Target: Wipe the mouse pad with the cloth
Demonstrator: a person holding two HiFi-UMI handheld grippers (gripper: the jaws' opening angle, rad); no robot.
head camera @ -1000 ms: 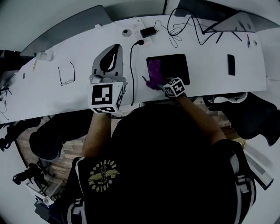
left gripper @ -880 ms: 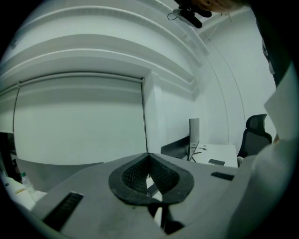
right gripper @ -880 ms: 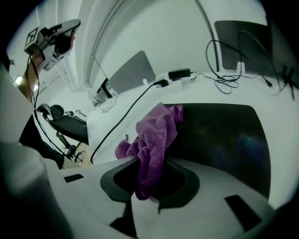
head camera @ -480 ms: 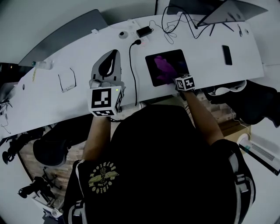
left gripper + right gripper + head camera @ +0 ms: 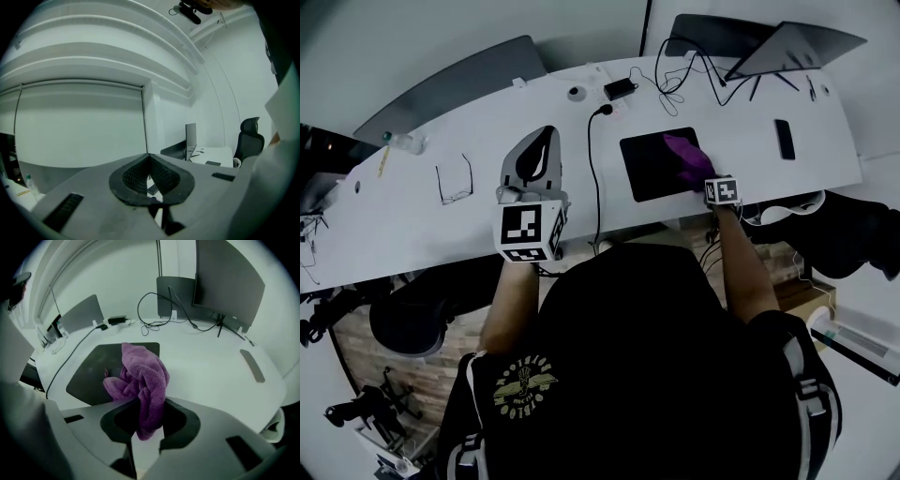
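Two claws in play, only one working. Right claw is clamped on the cloth: a thick purple fold is pinched between the jaws, the rest bunched in front of them. Left claw is closed with nothing between its jaws, held up over the near edge of the tabletop, pointing out into the room.

Cloth bunch rests on the mouse pad, on the side of the pad toward the tabletop's right end. Most of the dark pad surface lies bare beyond it. Pad sits close to the near edge, right of the tabletop's middle.

Step in hand, as I read it: a wiping pass across the pad. To do it well:
- hold the pinch firm so the fold does not slip out
- press low enough that the bunch flattens and drags, not skims
- overlap the strokes and reach the pad's far corners
- watch for the pad sliding; the idle left claw could pin a corner.

A black cable runs across the tabletop just beside the pad, worth avoiding.
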